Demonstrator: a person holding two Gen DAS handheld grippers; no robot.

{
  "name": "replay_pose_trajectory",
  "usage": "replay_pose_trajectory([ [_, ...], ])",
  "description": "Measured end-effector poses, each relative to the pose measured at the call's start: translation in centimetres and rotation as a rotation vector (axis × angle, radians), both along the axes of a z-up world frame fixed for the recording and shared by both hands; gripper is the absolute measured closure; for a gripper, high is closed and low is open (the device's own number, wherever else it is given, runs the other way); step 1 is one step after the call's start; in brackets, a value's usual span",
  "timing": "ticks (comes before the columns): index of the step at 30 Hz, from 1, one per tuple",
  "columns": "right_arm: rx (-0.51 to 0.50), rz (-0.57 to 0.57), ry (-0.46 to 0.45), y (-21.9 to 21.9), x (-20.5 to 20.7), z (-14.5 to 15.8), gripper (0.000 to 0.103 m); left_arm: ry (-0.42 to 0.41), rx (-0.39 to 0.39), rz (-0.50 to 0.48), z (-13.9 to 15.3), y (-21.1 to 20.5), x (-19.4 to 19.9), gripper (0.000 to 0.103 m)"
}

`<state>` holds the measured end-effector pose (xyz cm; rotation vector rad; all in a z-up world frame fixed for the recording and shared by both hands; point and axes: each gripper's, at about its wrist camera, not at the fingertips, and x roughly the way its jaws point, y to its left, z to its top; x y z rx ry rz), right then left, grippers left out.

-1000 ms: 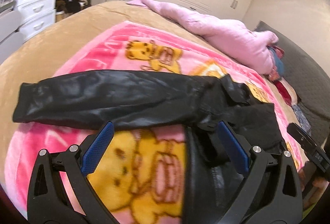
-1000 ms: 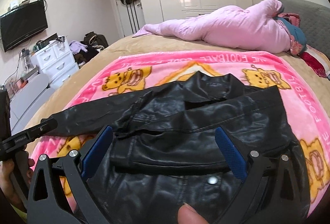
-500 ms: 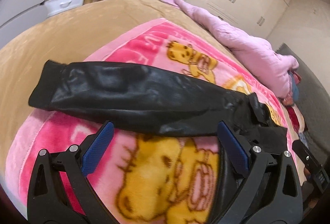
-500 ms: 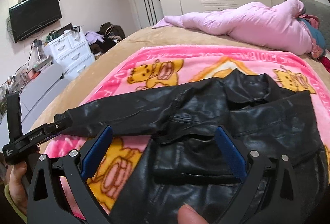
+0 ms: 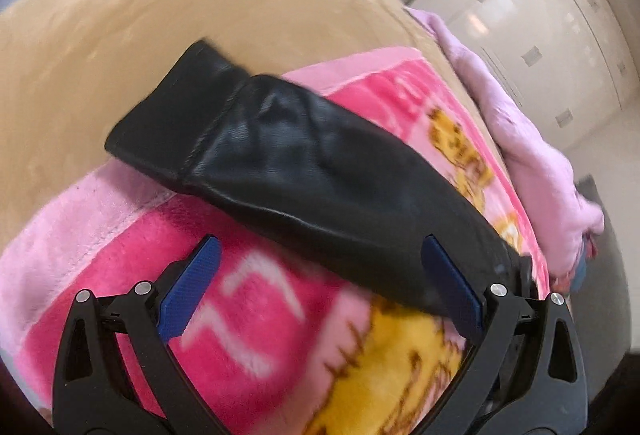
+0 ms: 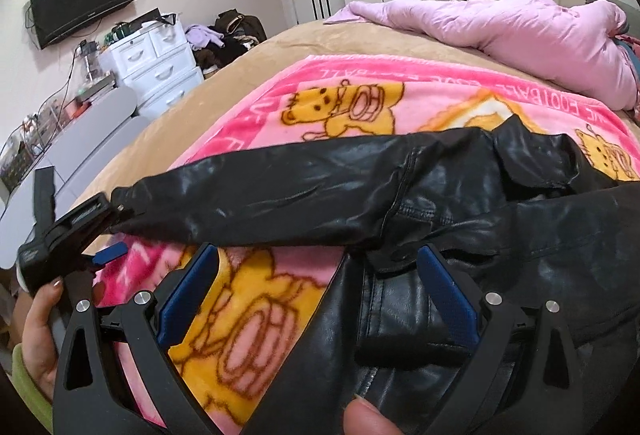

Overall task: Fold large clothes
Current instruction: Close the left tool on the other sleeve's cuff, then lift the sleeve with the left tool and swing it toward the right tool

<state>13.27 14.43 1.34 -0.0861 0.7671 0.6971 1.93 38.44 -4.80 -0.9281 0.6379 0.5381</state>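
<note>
On the pink blanket (image 6: pixel 360 75): black jacket (image 6: pixel 520 235) flat, sleeve (image 5: pixel 320 171) stretched out. Left gripper (image 5: pixel 320 287) and right gripper (image 6: pixel 316 291) both wide open, empty. Step: sleeve fold. Next: left grabs cuff (image 5: pixel 168 123).

Bed (image 6: pixel 280 39) as I see it — tan plush cover. Lying on it: pink cartoon-bear blanket (image 6: pixel 360 83), spread flat; pale pink quilt (image 6: pixel 520 31), bunched along the far side. On the blanket: black leather jacket (image 6: pixel 520 235), one sleeve (image 5: pixel 304 171) stretched out — its cuff reaches past the blanket's edge onto the tan cover.
</note>
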Motion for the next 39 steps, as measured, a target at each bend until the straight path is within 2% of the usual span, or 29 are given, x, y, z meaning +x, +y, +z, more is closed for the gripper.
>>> replay_pose_trajectory([
  [1, 0.000, -0.001, 0.006, -0.1, 0.0, -0.3, 0.004, -0.019, -0.031, 0.034, -0.8, 0.5, 0.0, 0.009],
  [3, -0.001, -0.005, 0.015, -0.5, 0.2, -0.7, 0.004, -0.038, -0.036, 0.075, -1.2, 1.1, -0.1, 0.009],
  [7, -0.009, -0.032, 0.026, -1.8, 0.5, -1.4, 0.004, -0.037, 0.008, 0.131, -1.1, 1.5, 1.0, 0.009],
  [10, -0.007, -0.067, 0.038, -3.6, 1.1, -1.8, 0.004, -0.089, 0.030, 0.170, -0.8, 1.9, 1.3, 0.011],
  [11, -0.005, -0.078, 0.042, -4.1, 1.2, -1.9, 0.004, -0.103, 0.031, 0.173, -0.7, 2.2, 1.2, 0.027],
  [12, -0.002, -0.092, 0.046, -4.8, 1.4, -1.9, 0.004, -0.133, 0.017, 0.162, -0.6, 2.4, 1.2, 0.047],
  [13, -0.001, -0.107, 0.048, -5.5, 1.6, -2.0, 0.004, -0.165, -0.009, 0.153, -0.7, 2.6, 1.1, 0.087],
  [16, -0.005, -0.145, 0.060, -7.1, 2.2, -2.5, 0.004, -0.269, -0.023, 0.143, 0.1, 2.6, 0.2, 0.098],
  [18, 0.002, -0.174, 0.079, -8.5, 2.6, -2.9, 0.004, -0.336, -0.016, 0.121, 1.3, 2.2, -0.1, 0.100],
  [22, 0.038, -0.204, 0.101, -10.8, 2.6, -3.3, 0.006, -0.457, 0.064, 0.047, 5.3, 0.4, -0.3, 0.102],
  [24, 0.049, -0.205, 0.111, -12.0, 2.4, -3.2, 0.027, -0.501, 0.114, 0.002, 7.7, -0.8, 0.0, 0.102],
  [26, 0.050, -0.202, 0.120, -12.8, 2.3, -3.1, 0.029, -0.530, 0.160, -0.033, 9.7, -2.1, 0.5, 0.102],
  [28, 0.062, -0.210, 0.120, -14.0, 2.1, -2.7, 0.037, -0.555, 0.203, -0.076, 12.0, -3.7, 1.2, 0.102],
  [35, 0.149, -0.248, 0.122, -18.3, 1.8, -1.5, 0.038, -0.615, 0.312, -0.212, 18.8, -9.9, 4.5, 0.103],
  [39, 0.203, -0.277, 0.121, -20.9, 1.7, -0.8, 0.038, -0.641, 0.421, -0.323, 21.9, -16.3, 5.6, 0.103],
])
